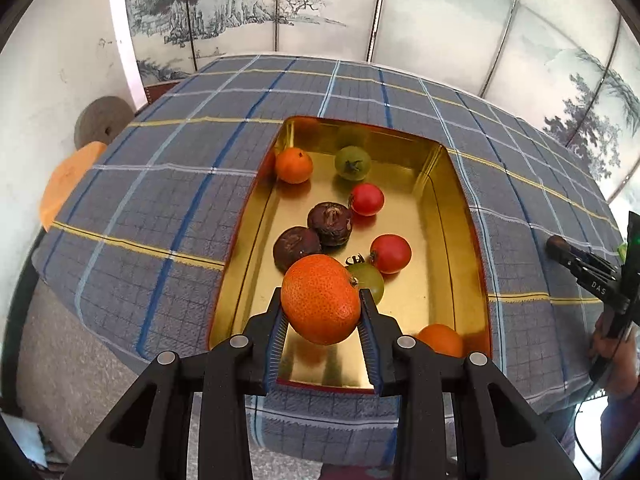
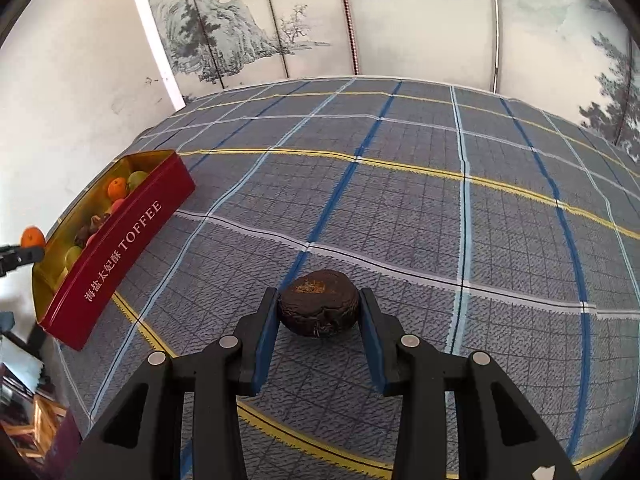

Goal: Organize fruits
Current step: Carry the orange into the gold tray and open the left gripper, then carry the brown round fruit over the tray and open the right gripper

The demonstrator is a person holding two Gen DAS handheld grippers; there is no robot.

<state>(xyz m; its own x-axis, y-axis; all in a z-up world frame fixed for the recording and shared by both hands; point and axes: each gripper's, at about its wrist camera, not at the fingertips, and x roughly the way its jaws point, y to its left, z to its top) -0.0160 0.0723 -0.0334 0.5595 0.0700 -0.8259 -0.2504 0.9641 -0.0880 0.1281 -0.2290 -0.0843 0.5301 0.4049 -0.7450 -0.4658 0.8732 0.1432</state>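
Nearest my left gripper (image 1: 322, 312), a round, pitted orange tangerine (image 1: 321, 298) is clamped between the jaws, above the near end of the gold-lined red toffee tin (image 1: 448, 200). Step in hand: I judge depositing; next I must lower and release. My right gripper (image 2: 319, 312) straddles a dark brown wrinkled fruit (image 2: 318, 302) on the plaid cloth (image 2: 400, 200), well right of the tin; whether its pads touch, I cannot tell.
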